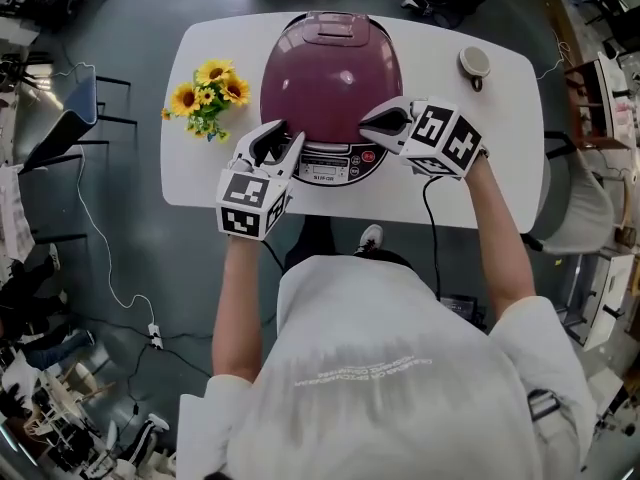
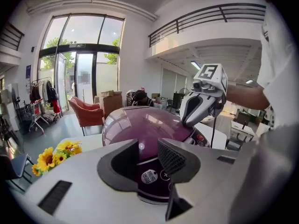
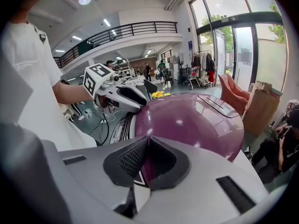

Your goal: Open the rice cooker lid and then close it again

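Nearest the head camera is the person's white shirt [image 1: 400, 368], both forearms reaching forward to a white table [image 1: 500, 168]. On the table stands a purple rice cooker [image 1: 330, 73], its domed lid fully down. A bunch of sunflowers [image 1: 208, 96] lies to its left, and a small round object [image 1: 474, 63] sits well apart on its right.

The left gripper [image 1: 280, 140] hovers at the cooker's front left corner. Its jaws are apart with nothing clasped, and only the cooker's front shows through the gap. The right gripper [image 1: 372, 126] has its jaws pinched together on nothing, its tips at the lid's front edge just above the control panel [image 1: 335, 163].

The opening step looks not yet done. To do it well, the closed right tips probably serve best as a single blunt finger, pressed squarely on the lid release at the front rim. Both tongs should then keep out of the lid's upward swing. The left gripper could brace the body so the cooker does not slide on the smooth tabletop.

No view shows the release catch clearly. It is impossible to tell whether the right tips actually touch the lid. The panel's print is too small to read, and the hinge at the far side is barely visible.
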